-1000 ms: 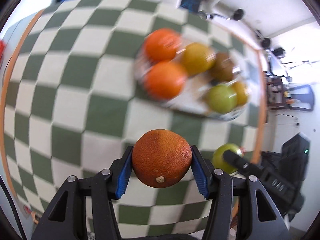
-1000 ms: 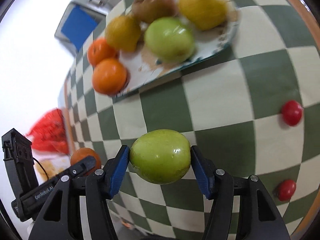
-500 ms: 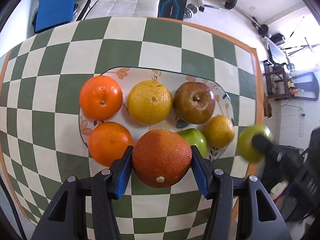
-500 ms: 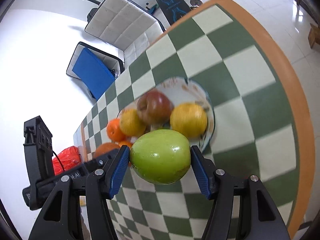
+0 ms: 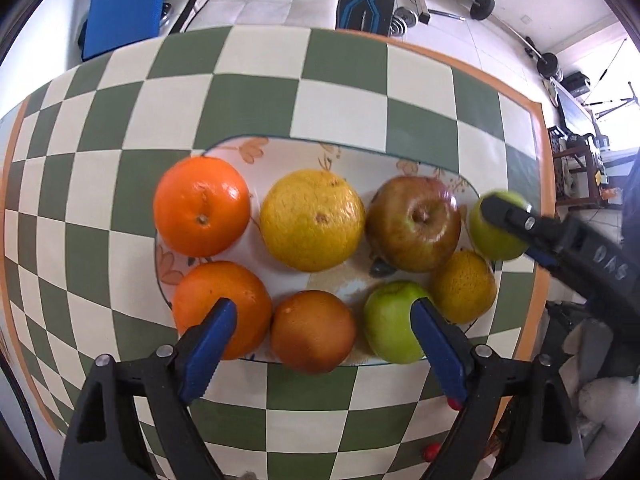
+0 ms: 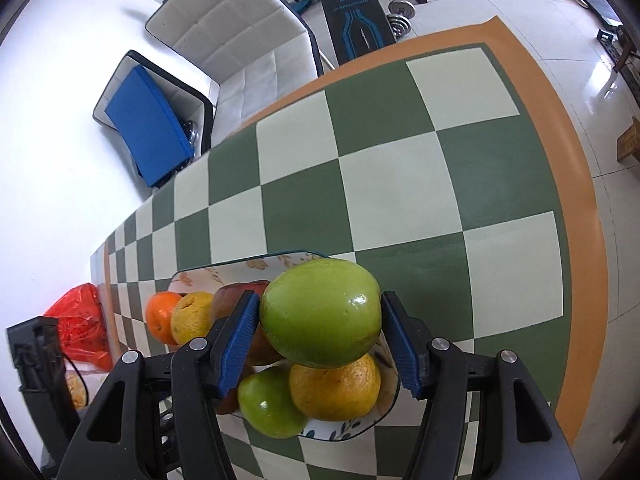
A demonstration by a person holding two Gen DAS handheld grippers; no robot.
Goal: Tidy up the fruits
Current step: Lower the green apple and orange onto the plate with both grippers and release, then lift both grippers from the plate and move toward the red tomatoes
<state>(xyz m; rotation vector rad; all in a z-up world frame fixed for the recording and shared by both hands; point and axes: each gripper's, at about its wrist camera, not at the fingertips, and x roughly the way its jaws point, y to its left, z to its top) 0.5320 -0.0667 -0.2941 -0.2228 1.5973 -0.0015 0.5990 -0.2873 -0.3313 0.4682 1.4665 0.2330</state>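
A flowered oval plate (image 5: 280, 152) on the checked table holds several fruits: two bright oranges (image 5: 202, 206), a yellow citrus (image 5: 312, 220), a red-brown apple (image 5: 414, 224), a green apple (image 5: 394, 322) and a small yellow citrus (image 5: 464, 286). A dark orange (image 5: 314, 332) rests at the plate's near rim. My left gripper (image 5: 322, 308) points straight down over it. Its jaws are opening, and the blue pads stand clear of the fruit on both sides. My right gripper (image 6: 320, 300) is shut on a second green apple (image 6: 320, 312), held above the plate's right end (image 6: 340, 428).
The table's orange border (image 6: 580, 240) runs close past the plate on the right. A small red fruit (image 5: 430, 454) lies near the front edge. A red plastic bag (image 6: 80, 328) sits at the far left, a blue chair (image 6: 148, 128) and a white seat (image 6: 240, 40) behind the table.
My left jaws have spread and let the dark orange down onto the plate's near rim. The right gripper carried its green apple in over the plate's right end.
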